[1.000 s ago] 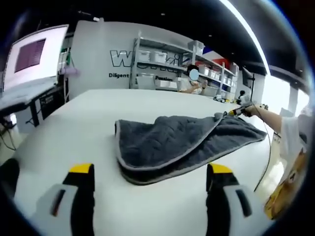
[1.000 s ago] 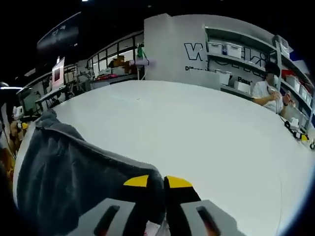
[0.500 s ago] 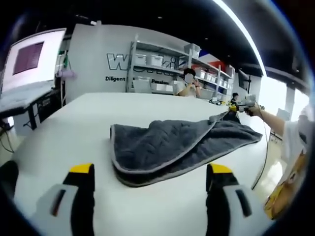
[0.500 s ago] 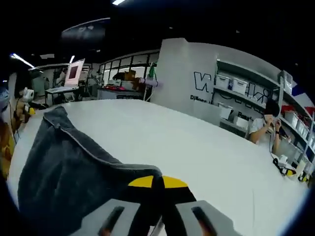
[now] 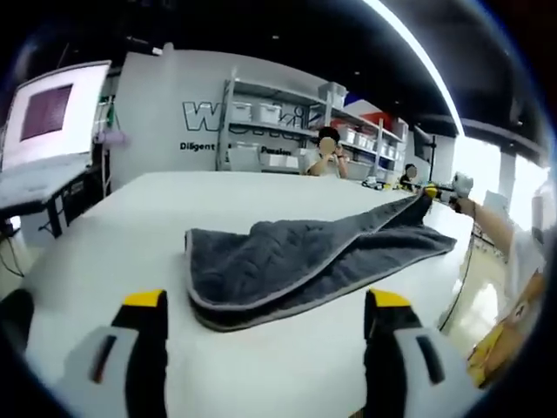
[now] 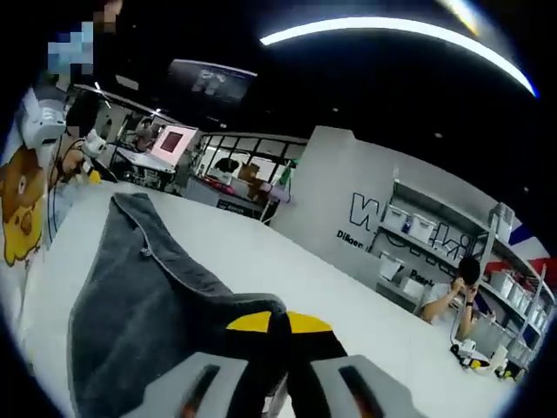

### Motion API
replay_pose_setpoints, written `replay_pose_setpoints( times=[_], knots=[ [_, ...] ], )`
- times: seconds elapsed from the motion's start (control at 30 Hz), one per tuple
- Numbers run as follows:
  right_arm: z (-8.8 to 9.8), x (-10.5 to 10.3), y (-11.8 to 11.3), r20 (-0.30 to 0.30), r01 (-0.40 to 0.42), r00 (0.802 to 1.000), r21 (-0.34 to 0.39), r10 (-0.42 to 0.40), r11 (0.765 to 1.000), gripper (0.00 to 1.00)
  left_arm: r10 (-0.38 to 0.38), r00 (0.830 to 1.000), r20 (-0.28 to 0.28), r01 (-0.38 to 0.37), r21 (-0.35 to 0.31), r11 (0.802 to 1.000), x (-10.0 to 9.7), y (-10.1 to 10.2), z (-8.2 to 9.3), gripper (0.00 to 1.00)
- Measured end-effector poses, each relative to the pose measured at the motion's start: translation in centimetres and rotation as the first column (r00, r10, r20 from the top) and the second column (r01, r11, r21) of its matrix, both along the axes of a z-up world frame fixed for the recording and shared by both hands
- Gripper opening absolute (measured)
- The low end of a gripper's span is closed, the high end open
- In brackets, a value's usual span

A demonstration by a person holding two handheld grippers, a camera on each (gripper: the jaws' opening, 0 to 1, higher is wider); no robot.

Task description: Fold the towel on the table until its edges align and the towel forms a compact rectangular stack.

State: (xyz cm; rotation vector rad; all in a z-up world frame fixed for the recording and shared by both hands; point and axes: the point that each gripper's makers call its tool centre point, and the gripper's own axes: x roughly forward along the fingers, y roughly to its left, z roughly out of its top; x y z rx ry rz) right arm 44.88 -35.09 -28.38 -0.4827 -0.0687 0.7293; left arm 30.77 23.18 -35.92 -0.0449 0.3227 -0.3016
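Grey towel corner, pinched in my right gripper fingers, now rises higher off the tabletop; left gripper fingers stay spread, fold underway.

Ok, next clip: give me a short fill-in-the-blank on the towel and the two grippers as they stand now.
1. The towel is dark ____ with a lighter edge.
2. The right gripper is ____ on a corner of the towel.
3. The left gripper is ____, with the towel lying ahead of it.
4. The towel lies on a ____ table.

Missing words: grey; shut; open; white
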Motion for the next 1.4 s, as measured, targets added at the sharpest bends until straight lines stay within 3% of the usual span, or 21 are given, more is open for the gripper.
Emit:
replay_pose_setpoints(
  times=[0.27, 0.53, 0.9, 1.13, 1.4],
  knots=[
    [-0.5, -5.5, 0.5, 0.068, -0.020, 0.997, 0.003, 0.019, 1.000, 0.04, -0.017, 1.000, -0.003, 0.017, 0.006, 1.000, -0.3, -0.7, 0.0, 0.98],
    [-1.4, -9.5, 0.0, 0.095, -0.001, 0.995, 0.006, 0.000, 1.000, 0.04, -0.039, 0.999, 0.000, 0.039, 0.004, 0.999, -0.3, -1.5, 0.1, 0.98],
    [-7.3, -11.2, -0.7, -0.012, 0.034, 0.999, -0.052, -0.035, 0.998, 0.04, -0.048, 0.999, -0.008, 0.048, 0.002, 0.999, -0.8, -1.8, -0.3, 0.98],
    [-9.4, -12.1, -0.8, -0.065, 0.033, 0.997, -0.072, -0.037, 0.997, 0.05, -0.045, 0.999, -0.012, 0.045, -0.001, 0.999, -1.0, -1.9, -0.5, 0.98],
    [-10.4, -12.7, -1.1, -0.106, 0.031, 0.994, -0.086, -0.040, 0.996, 0.06, -0.059, 0.998, -0.023, 0.059, -0.005, 0.998, -1.0, -2.4, -0.9, 0.97]
  ],
)
